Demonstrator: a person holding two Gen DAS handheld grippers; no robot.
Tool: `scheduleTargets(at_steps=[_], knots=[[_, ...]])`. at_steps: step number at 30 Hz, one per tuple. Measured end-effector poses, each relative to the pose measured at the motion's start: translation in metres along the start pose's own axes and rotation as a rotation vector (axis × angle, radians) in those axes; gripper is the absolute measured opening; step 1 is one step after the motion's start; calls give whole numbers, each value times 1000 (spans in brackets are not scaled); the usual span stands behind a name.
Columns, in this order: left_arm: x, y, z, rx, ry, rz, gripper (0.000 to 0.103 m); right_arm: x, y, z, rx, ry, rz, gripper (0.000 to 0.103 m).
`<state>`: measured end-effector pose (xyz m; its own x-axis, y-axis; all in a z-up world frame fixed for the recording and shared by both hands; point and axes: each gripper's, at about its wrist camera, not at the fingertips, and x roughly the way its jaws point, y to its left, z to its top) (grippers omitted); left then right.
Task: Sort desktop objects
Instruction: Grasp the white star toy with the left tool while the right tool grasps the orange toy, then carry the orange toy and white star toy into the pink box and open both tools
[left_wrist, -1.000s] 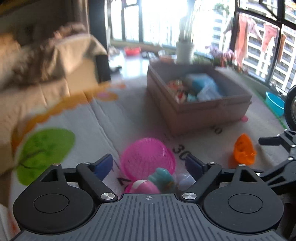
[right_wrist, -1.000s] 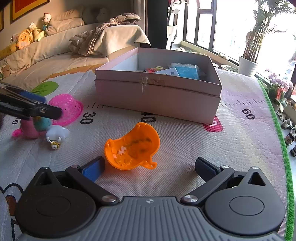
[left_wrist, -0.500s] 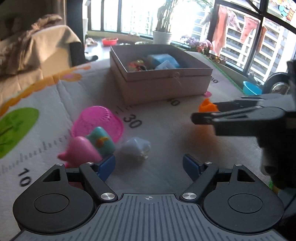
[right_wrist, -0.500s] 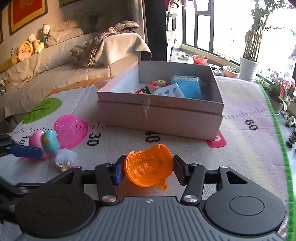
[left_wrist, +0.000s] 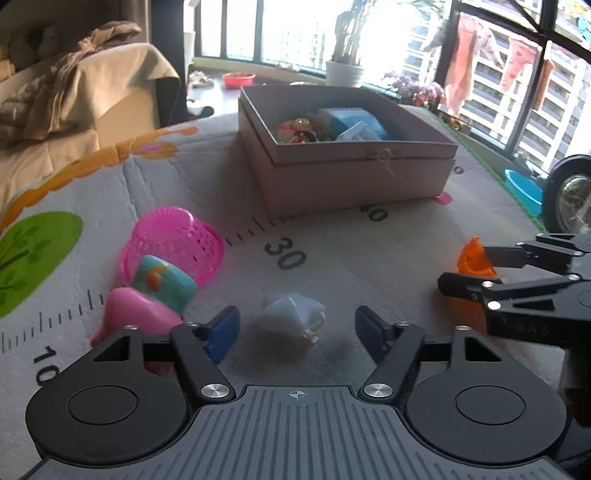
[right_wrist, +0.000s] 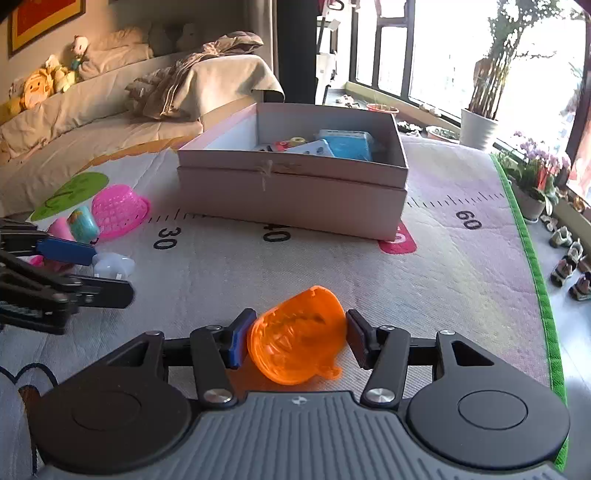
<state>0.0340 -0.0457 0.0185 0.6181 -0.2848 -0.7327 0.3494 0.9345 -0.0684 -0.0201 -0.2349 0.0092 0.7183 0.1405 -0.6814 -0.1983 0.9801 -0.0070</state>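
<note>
My right gripper (right_wrist: 297, 341) is shut on an orange plastic cup (right_wrist: 297, 341), lifted just above the mat; the cup also shows in the left wrist view (left_wrist: 472, 260). My left gripper (left_wrist: 295, 328) is open, its fingers on either side of a small white toy (left_wrist: 293, 312) lying on the mat; the toy also shows in the right wrist view (right_wrist: 112, 264). A pink basket (left_wrist: 173, 243) lies overturned at the left, with a pink and teal toy (left_wrist: 151, 295) beside it. An open beige box (left_wrist: 347, 162) holding several items stands behind.
The play mat (right_wrist: 443, 277) with printed ruler numbers covers the surface; its green edge (right_wrist: 535, 266) runs along the right. A sofa with blankets (right_wrist: 147, 99) is at the far left. Plant pots (right_wrist: 476, 129) and small shoes (right_wrist: 569, 258) sit beyond the mat.
My right gripper has closed on the orange cup and raised it. My left gripper has shifted right, from the pink toys to around the white toy.
</note>
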Motion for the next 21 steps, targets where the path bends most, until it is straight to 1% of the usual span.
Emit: scheduleTargets(at_steps=[1, 3, 4, 5, 6, 8, 11, 14, 16, 18, 21], knots=[[1, -3, 0, 8, -4, 19, 67, -1, 1, 0, -5, 2, 2, 53], [1, -7, -2, 30, -13, 41, 57, -2, 1, -1, -12, 8, 7, 53], [0, -8, -3, 37, -16, 42, 53, -3, 1, -1, -12, 13, 11, 53], [-1, -9, -3, 41, -16, 38, 44, -4, 0, -1, -12, 18, 18, 51], [-2, -10, -4, 48, -16, 32, 42, -5, 0, -1, -13, 26, 25, 51], [-6, -13, -5, 63, -9, 7, 42, -8, -2, 1, -13, 44, 46, 50], [-14, -21, -6, 110, -19, 0, 42, -18, -7, 5, 12, 52, 108, 50], [-23, -23, 5, 113, -40, -27, 42, -33, -17, 14, 66, 38, 172, 50], [-32, -24, 25, 131, -96, -35, 42, -44, -22, 22, 74, 4, 168, 50], [-38, -28, 50, 161, -174, -21, 42, -56, -24, 30, 62, -47, 138, 50], [-34, -33, 87, 182, -274, -9, 42, -67, -26, 42, 47, -113, 108, 50]])
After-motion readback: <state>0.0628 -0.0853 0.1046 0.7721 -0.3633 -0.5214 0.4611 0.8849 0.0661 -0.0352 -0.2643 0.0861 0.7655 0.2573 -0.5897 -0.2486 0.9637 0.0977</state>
